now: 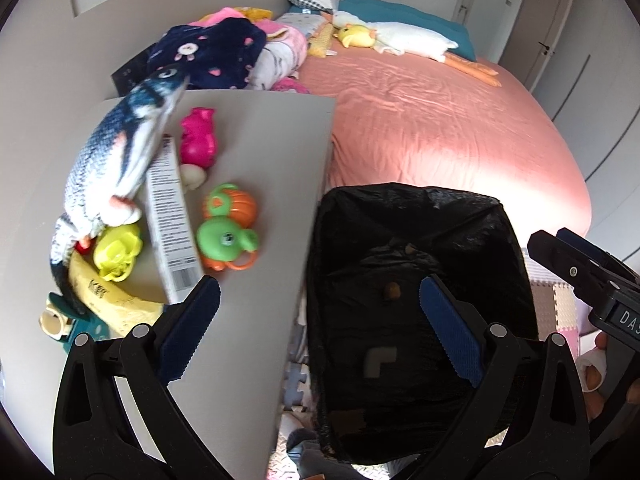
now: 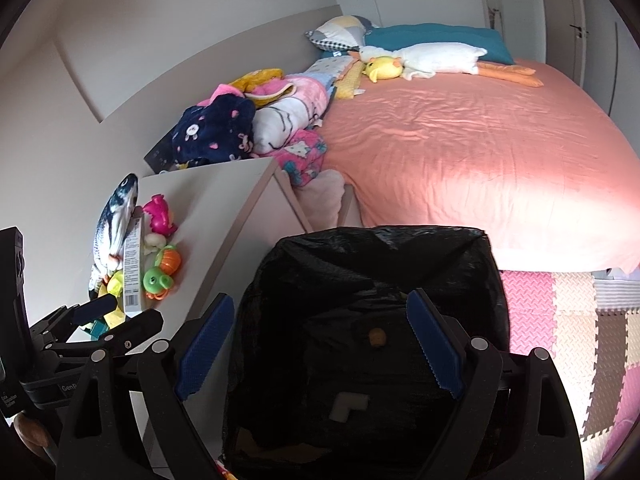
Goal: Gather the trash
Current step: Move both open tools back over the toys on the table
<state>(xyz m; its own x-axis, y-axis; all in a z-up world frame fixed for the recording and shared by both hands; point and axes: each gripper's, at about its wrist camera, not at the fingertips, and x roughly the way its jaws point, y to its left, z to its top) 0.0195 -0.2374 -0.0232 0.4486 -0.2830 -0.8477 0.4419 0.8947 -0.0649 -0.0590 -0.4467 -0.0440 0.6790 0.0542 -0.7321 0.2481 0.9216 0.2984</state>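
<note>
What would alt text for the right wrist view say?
Open, empty right gripper hovers over a black-lined trash bin holding a few scraps, beside a pink bed. A toy-cluttered nightstand stands left, with the left gripper over it.

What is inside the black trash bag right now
Inside the black trash bag lie a small brown round lump and a pale L-shaped piece. The bag's dark folds hide whatever may sit deeper or along the sides.
</note>
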